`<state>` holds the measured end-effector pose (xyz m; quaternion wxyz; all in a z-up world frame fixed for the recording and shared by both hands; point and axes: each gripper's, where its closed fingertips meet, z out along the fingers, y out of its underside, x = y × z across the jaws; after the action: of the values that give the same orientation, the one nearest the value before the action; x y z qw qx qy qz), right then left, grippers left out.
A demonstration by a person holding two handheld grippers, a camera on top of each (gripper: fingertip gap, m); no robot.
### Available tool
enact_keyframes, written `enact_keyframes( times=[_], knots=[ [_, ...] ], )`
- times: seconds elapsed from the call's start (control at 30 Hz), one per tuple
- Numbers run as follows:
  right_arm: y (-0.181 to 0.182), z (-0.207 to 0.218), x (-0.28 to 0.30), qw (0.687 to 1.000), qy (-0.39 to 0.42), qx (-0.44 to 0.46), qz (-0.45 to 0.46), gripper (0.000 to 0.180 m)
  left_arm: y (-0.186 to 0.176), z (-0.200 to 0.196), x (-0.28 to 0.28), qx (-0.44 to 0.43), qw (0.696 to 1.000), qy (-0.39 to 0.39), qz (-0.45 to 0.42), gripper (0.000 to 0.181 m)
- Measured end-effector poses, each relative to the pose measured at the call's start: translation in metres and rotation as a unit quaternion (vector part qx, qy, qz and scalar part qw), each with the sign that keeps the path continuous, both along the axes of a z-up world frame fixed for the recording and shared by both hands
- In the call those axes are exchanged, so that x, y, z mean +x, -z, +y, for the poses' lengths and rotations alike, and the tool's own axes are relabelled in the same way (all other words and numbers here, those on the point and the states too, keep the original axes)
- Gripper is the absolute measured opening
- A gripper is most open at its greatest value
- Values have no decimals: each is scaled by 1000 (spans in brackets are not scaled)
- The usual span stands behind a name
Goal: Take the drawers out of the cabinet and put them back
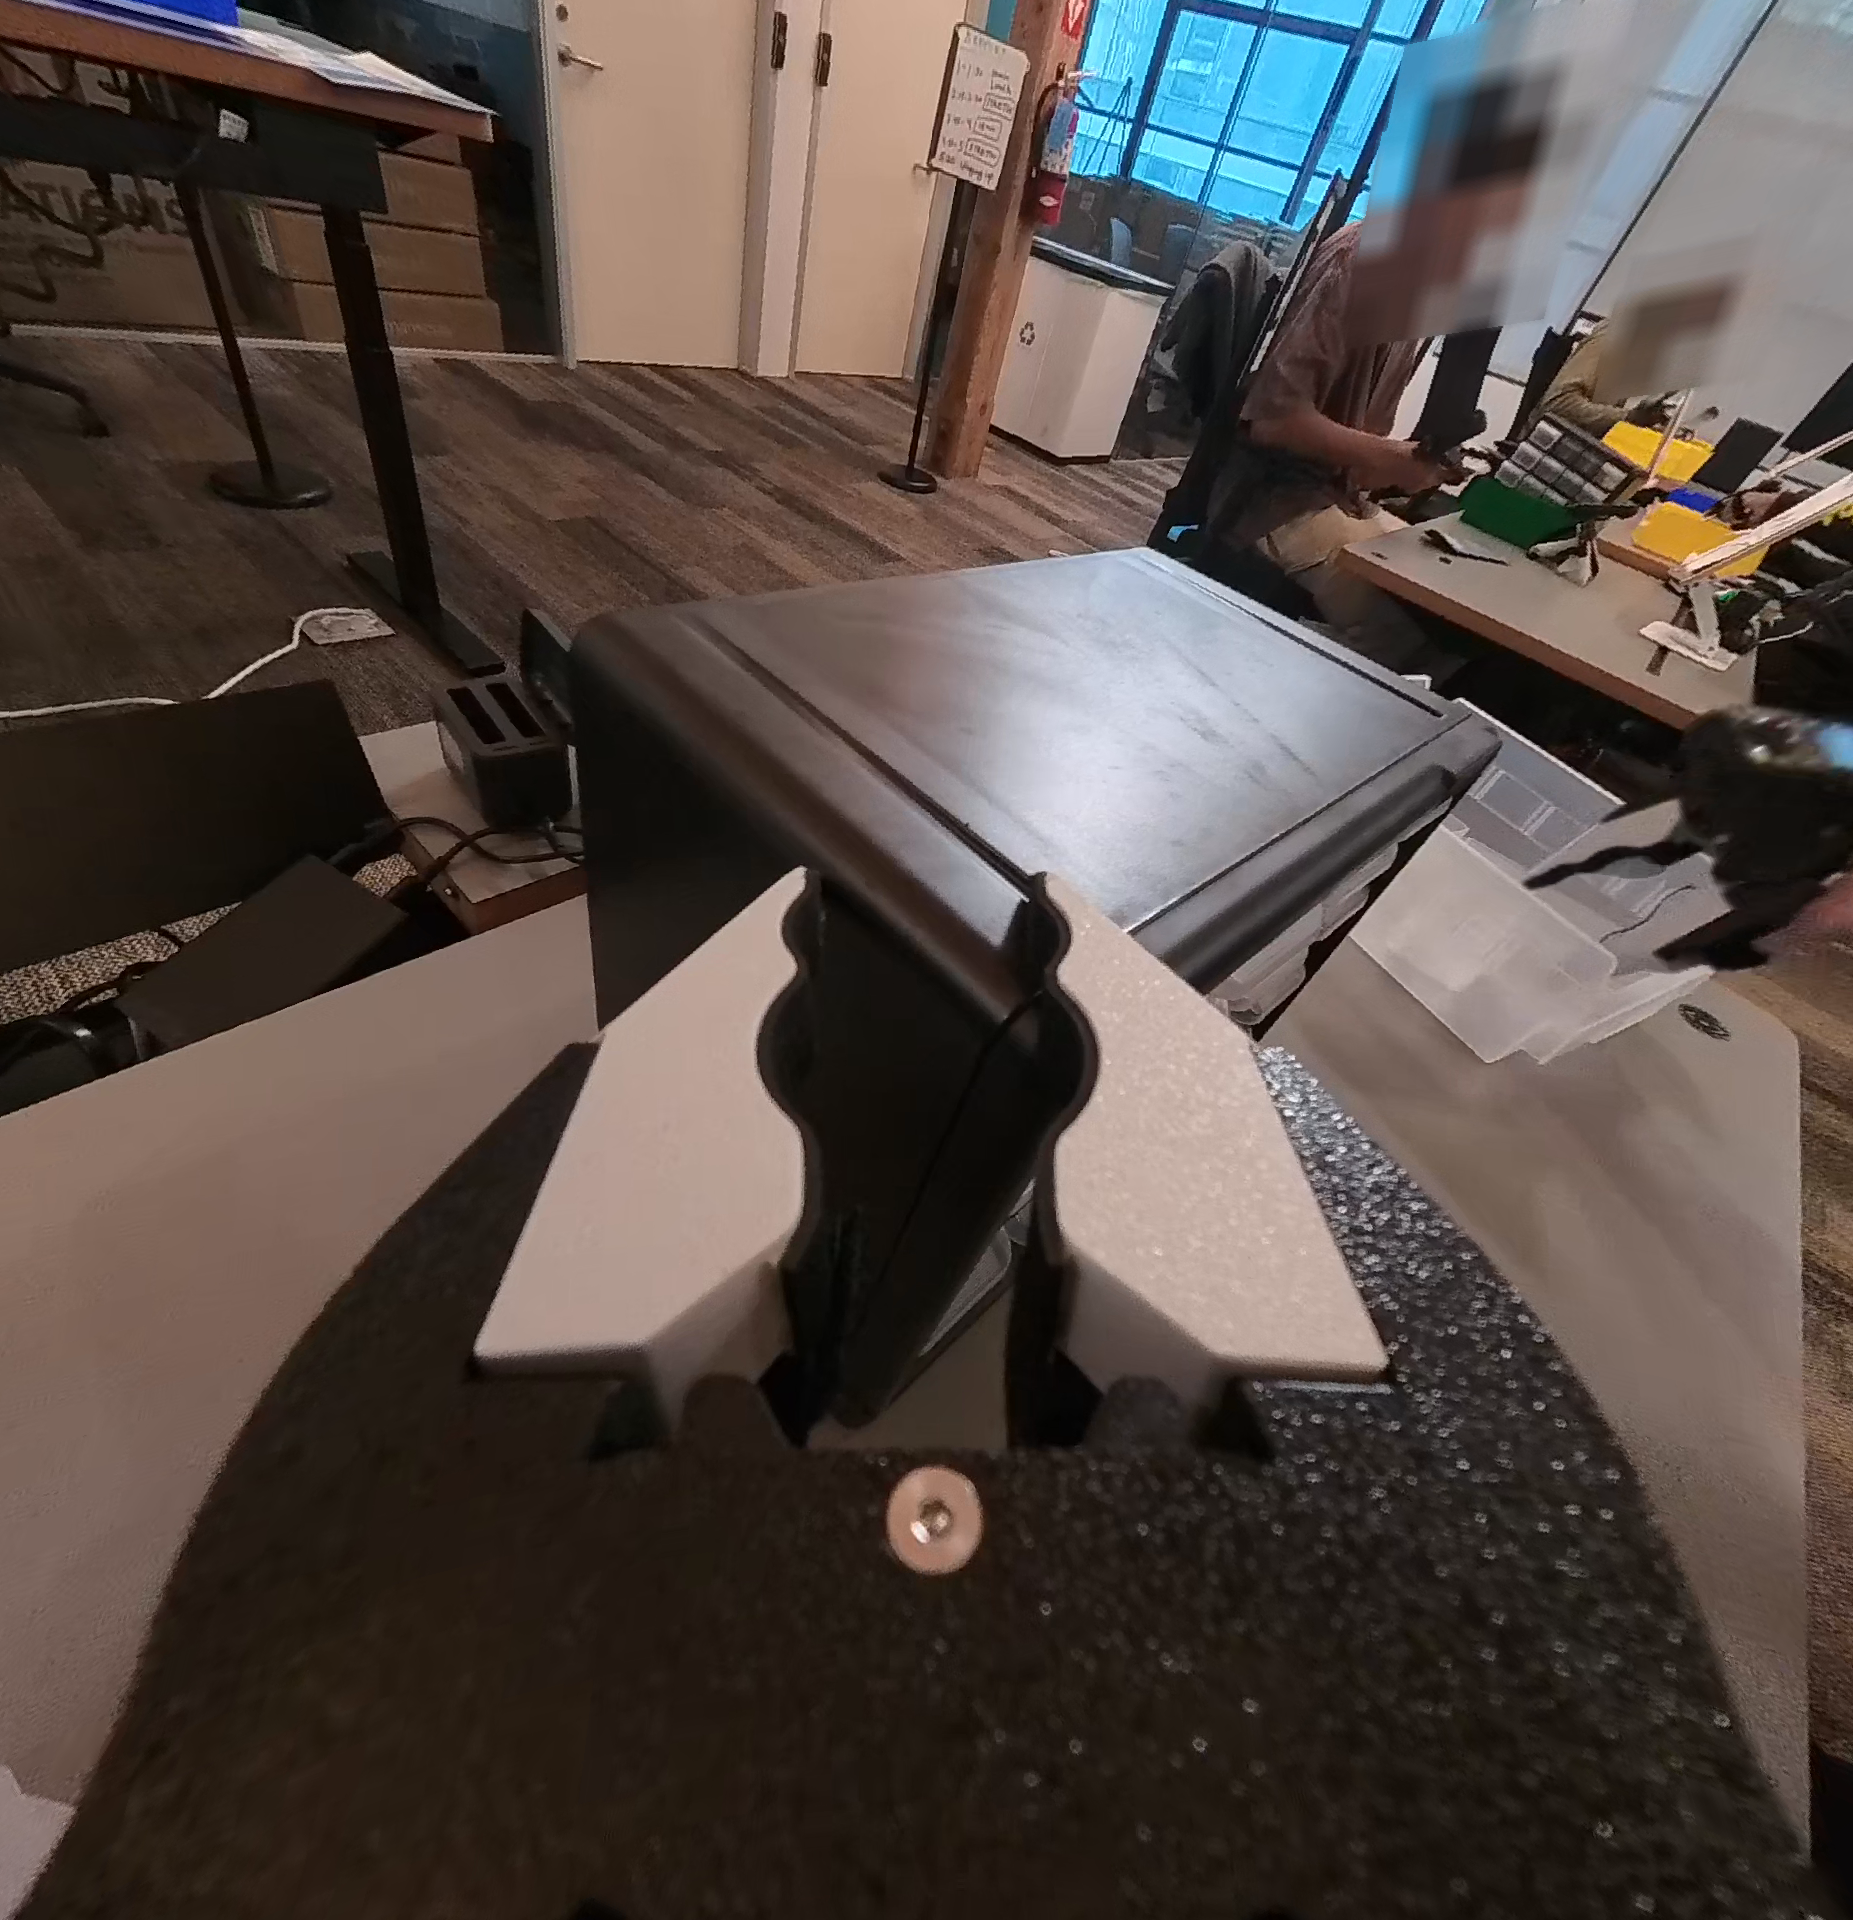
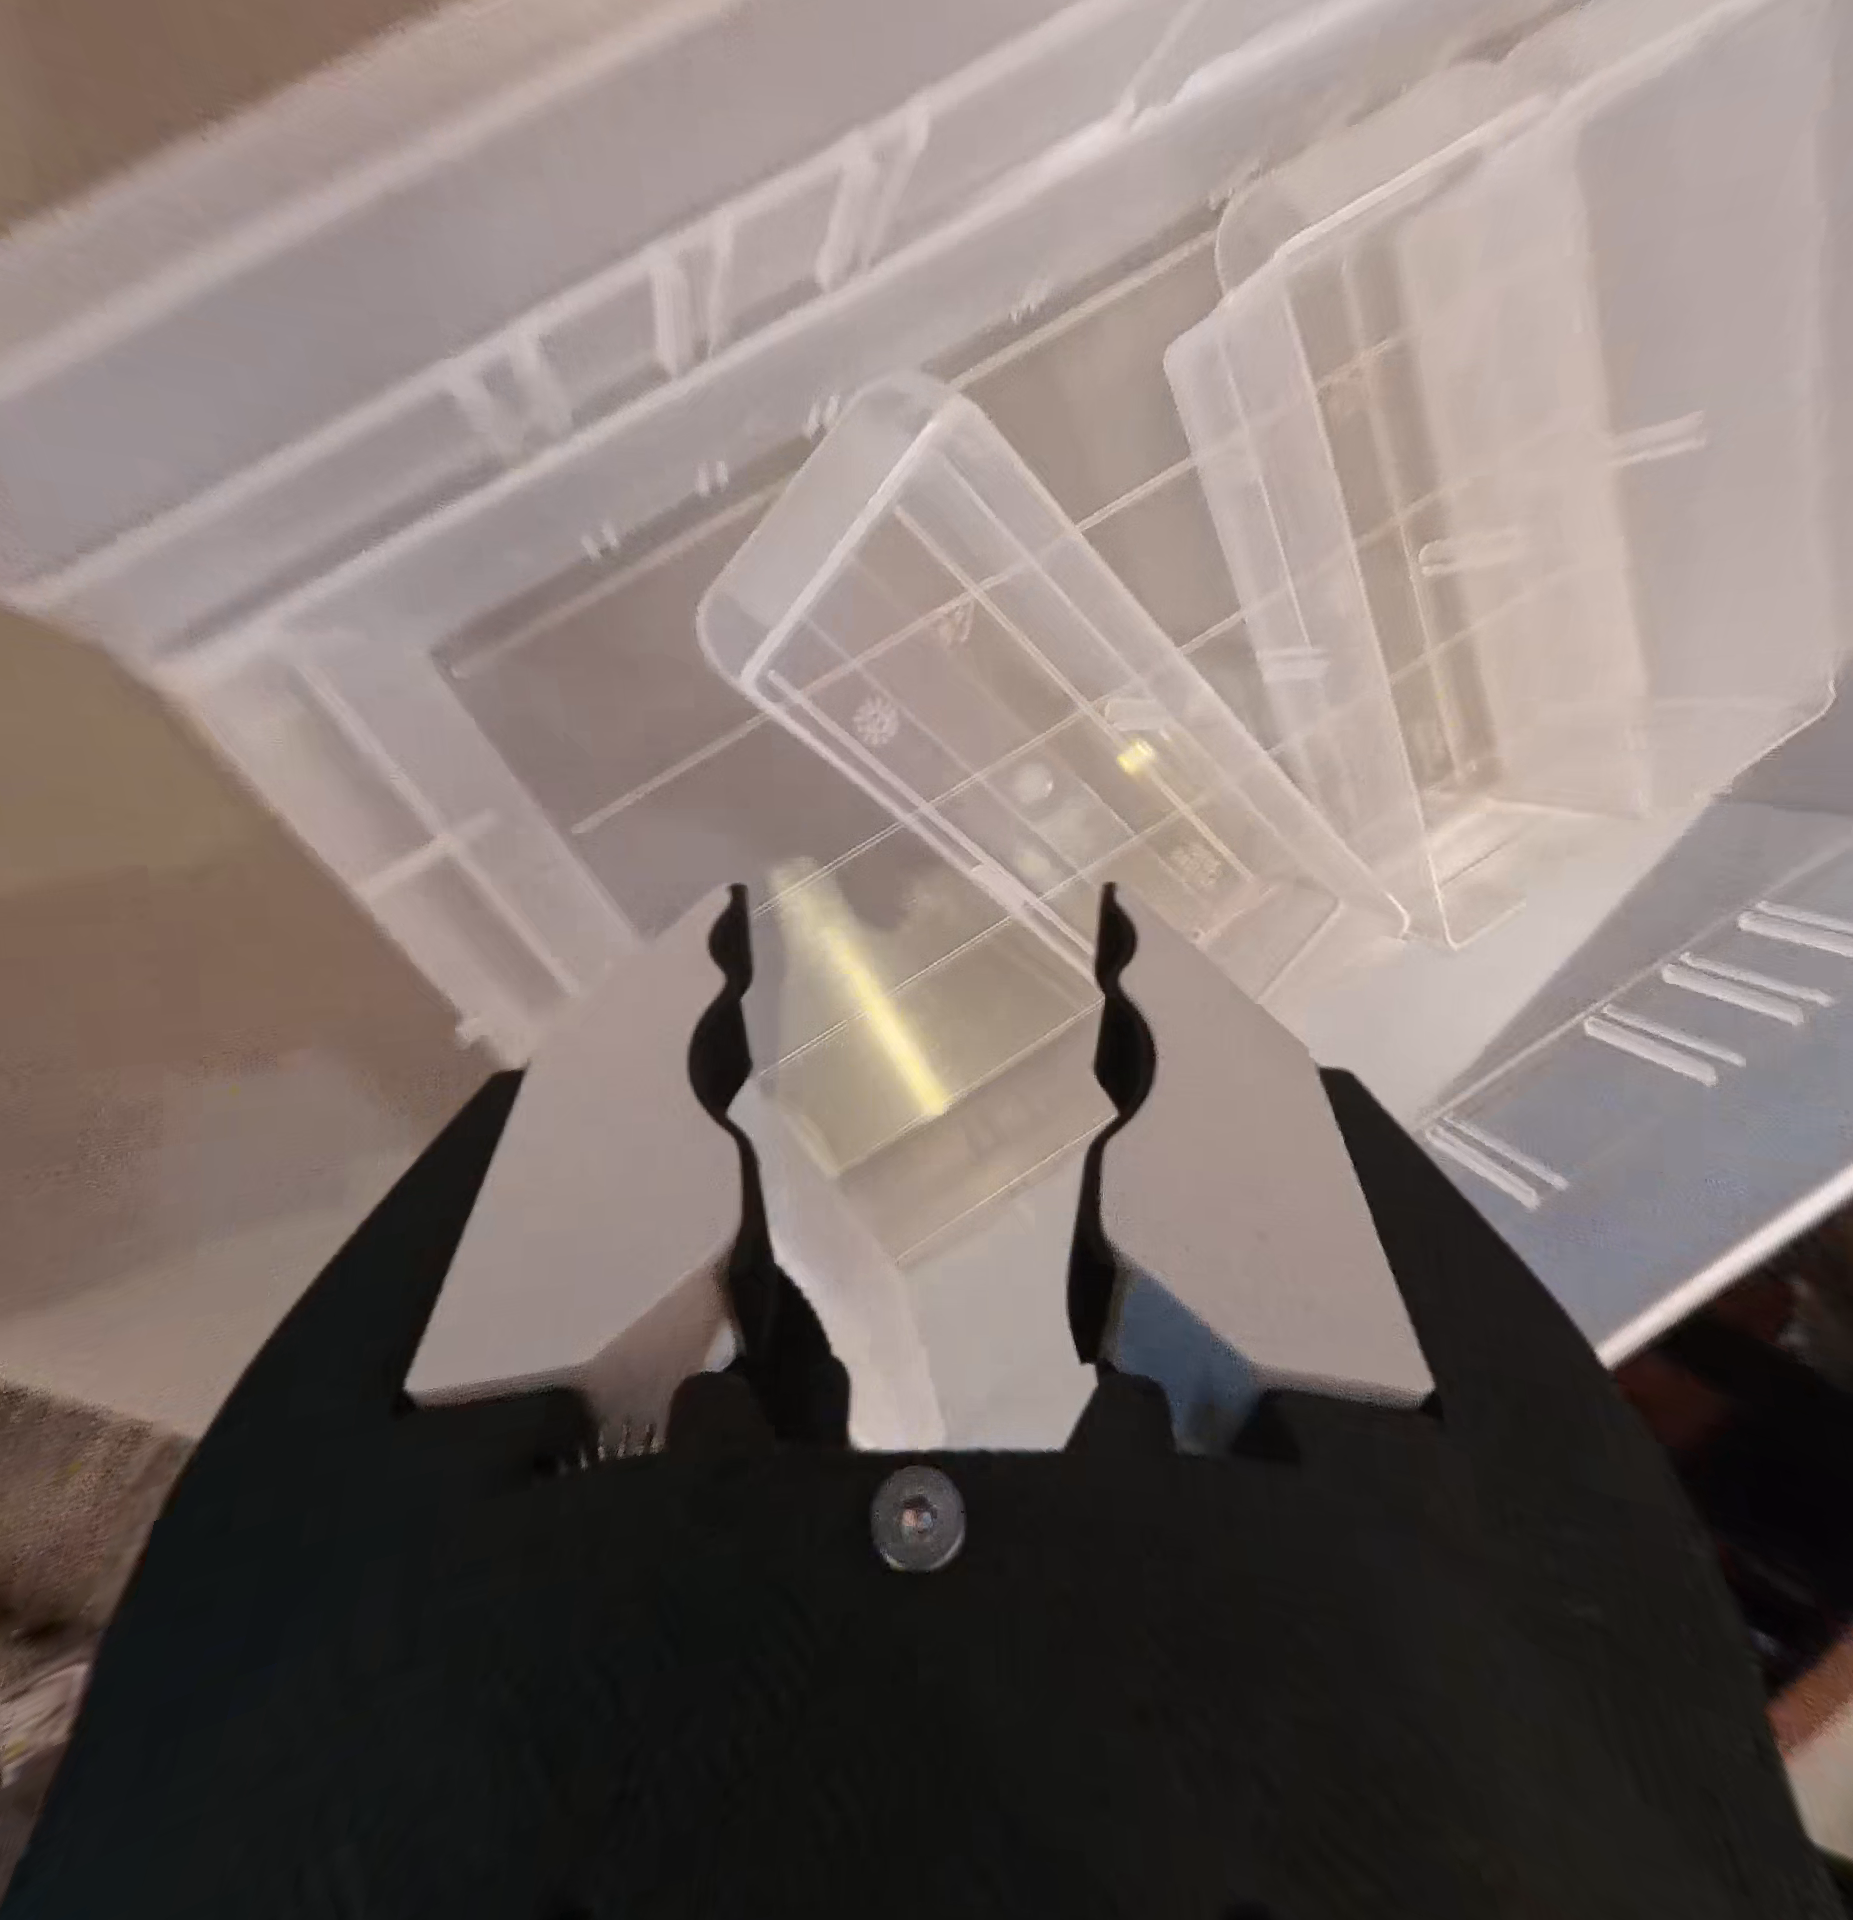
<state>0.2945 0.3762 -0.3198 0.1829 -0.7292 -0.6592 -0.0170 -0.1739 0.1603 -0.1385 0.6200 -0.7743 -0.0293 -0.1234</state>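
Note:
The black cabinet (image 1: 1057,707) stands on the grey table (image 1: 278,1195), seen from its back corner. My left gripper (image 1: 927,904) is shut on the cabinet's top rear edge, one finger on each side of the rim. A large clear drawer (image 1: 1493,956) lies on the table to the cabinet's right, with my right gripper (image 1: 1628,904) above it. In the right wrist view my right gripper (image 2: 922,904) is open and empty, just over a small clear drawer (image 2: 953,727). That drawer lies tilted inside the large clear drawer (image 2: 382,436), beside another small clear drawer (image 2: 1421,582).
A black box with cables (image 1: 506,748) sits left of the cabinet. A person (image 1: 1317,395) sits at another table (image 1: 1524,613) at the back right. A standing desk (image 1: 361,312) is at the back left. The table's right edge (image 1: 1784,1247) is close.

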Motion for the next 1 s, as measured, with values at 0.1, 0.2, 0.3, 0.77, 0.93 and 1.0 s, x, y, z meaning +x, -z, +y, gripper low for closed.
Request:
enact_keyframes(
  times=[0.1, 0.2, 0.3, 0.77, 0.93, 1.0],
  knots=[
    [14, 20, -5, 999, 44, 14, 2, 46, 0, 0, 0, 0, 1000, -1, 1, 37],
    [18, 37, -9, 997, 79, 24, 12, 29, 0, 0, 0, 1, 1000, -1, 8, 37],
    [20, 51, -9, 995, 92, 39, 6, 23, 0, 0, 0, 0, 1000, -4, 10, 36],
    [-152, -73, -128, 895, -13, 292, 335, 57, 0, 0, 0, -1, 1000, -6, 8, 37],
    [-97, -158, -238, 819, -271, 427, 269, 46, 0, 1, 0, -2, 1000, -7, 11, 37],
    [-78, -157, -260, 785, -317, 492, 203, 46, 0, 1, 0, -3, 1000, -10, 14, 36]
  ],
)
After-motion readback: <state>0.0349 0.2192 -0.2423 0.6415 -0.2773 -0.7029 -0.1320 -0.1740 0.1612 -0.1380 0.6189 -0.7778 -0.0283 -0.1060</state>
